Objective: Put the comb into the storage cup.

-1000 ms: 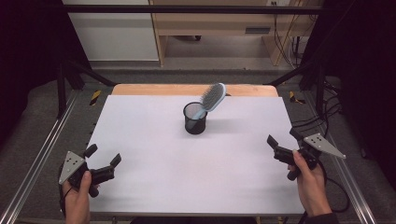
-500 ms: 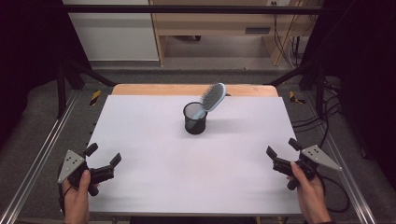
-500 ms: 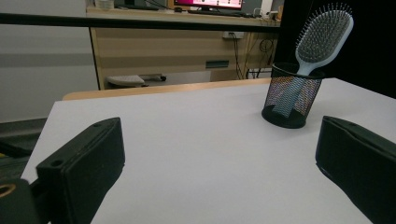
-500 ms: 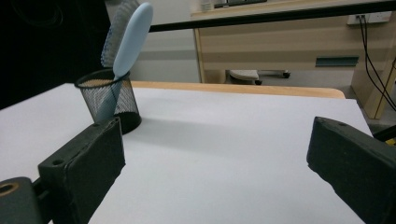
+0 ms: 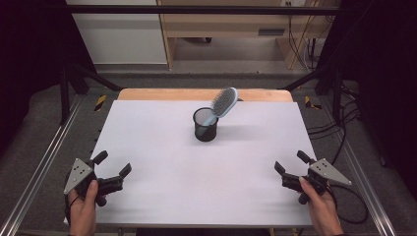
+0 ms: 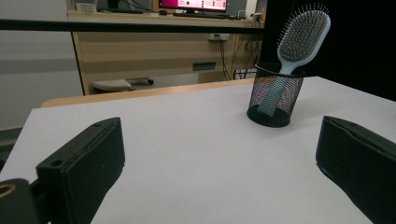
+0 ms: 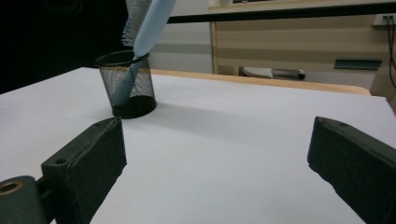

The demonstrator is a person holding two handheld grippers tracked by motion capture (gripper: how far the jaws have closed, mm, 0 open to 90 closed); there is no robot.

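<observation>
The left gripper rests low at the near-left corner of the white table, held in the person's left hand; its jaws stand wide apart and hold nothing, and in the left gripper view the bare tabletop shows between the two black pads. Toward the middle of the table, nearer the far edge, stands a black wire-mesh pen cup, upright. A light blue paddle hairbrush sits in it handle down, the handle visible through the mesh in the left gripper view, the bristled head leaning out over the rim toward the far right. Cup and brush are well apart from both grippers. The right gripper sits at the near-right corner in the person's right hand, jaws likewise spread wide and empty; its own view looks across open tabletop to the cup and the brush handle. Judgement on progress: the brush is lodged in the cup and neither tool touches anything, so the layout fits either a finished placing of the brush or a start point with the grippers parked; the frames do not settle which. If work remains, it consists of a reach from one near corner to the cup, since nothing else lies on the table to handle.
</observation>
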